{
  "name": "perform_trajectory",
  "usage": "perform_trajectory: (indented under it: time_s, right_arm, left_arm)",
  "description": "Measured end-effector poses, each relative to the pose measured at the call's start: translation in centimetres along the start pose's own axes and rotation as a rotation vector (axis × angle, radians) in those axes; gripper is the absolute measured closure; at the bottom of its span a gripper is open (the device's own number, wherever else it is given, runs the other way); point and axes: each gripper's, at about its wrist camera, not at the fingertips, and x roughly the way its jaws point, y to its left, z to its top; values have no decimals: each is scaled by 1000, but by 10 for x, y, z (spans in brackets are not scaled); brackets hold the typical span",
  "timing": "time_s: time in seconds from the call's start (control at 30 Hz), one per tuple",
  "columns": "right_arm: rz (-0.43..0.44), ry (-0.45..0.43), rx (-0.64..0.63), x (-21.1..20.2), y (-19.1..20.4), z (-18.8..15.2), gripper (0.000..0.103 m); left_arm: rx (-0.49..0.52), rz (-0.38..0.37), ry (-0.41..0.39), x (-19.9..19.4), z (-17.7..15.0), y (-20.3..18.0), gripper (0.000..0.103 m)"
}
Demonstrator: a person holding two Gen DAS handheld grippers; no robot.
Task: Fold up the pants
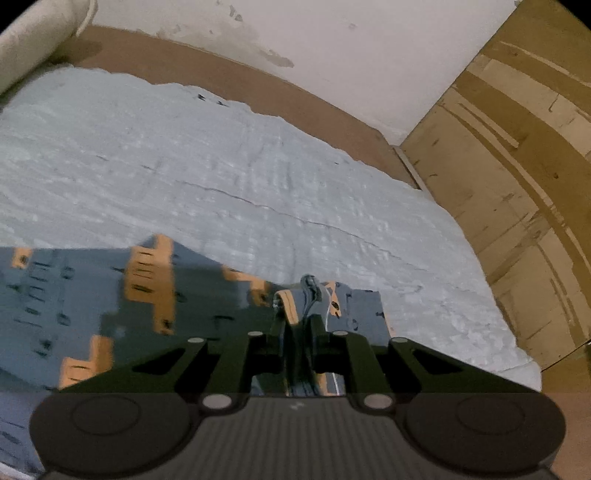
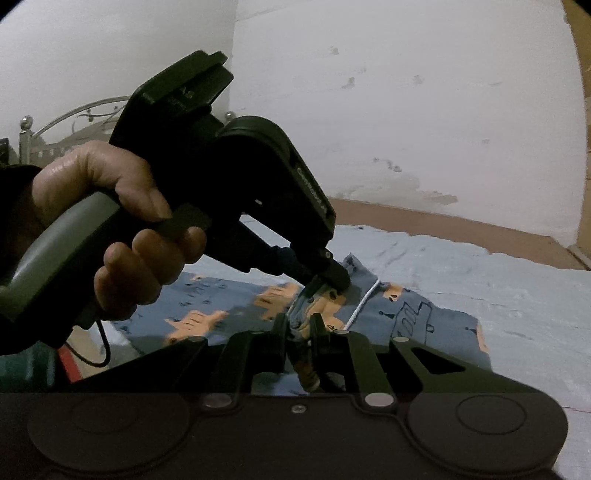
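The pants (image 1: 92,295) are blue with orange shapes and a white drawstring (image 2: 364,301). They lie on a pale blue bedsheet (image 1: 221,166) and are lifted at one edge. My left gripper (image 1: 299,321) is shut on a bunched fold of that edge. Seen from the right wrist, the pants (image 2: 413,314) rise to the left gripper (image 2: 327,286), which a hand (image 2: 110,206) holds from above left. Close beside it, my right gripper (image 2: 299,321) is shut on the same bunched edge.
The bed stands against a white, scuffed wall (image 1: 295,33) with a brown strip (image 1: 221,70) along its base. A wooden board (image 1: 517,166) stands at the right end of the bed. A cream bolster (image 1: 33,40) lies at the far left. A metal bed frame (image 2: 55,125) shows behind the hand.
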Motion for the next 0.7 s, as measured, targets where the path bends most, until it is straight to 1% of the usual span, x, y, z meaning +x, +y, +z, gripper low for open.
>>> perform_trajectory:
  time_s: [0.13,0.27,0.4,0.53,0.63,0.7]
  right_arm:
    - [40,9,-19,3,-2,6,90]
    - [79,23,-33,18,12,11,90]
    - [107,46,-53,36,25,14,90]
    - [111,77,-75,51,35,9,90]
    - [107,108,-82,64,36,8,89]
    - [108,116,-89,65,38,6,85]
  left_arm:
    - [-7,24,0,-12,3,19,90]
    - [-9,49,-1,-23,4,40,90]
    - [-25,60,6,-23,4,62,90]
    - [-39,50,17,-16,1,81,90]
    - [-65,29,30,-8,-3,94,88]
    - [-78,13,35,-4,-5,102,85]
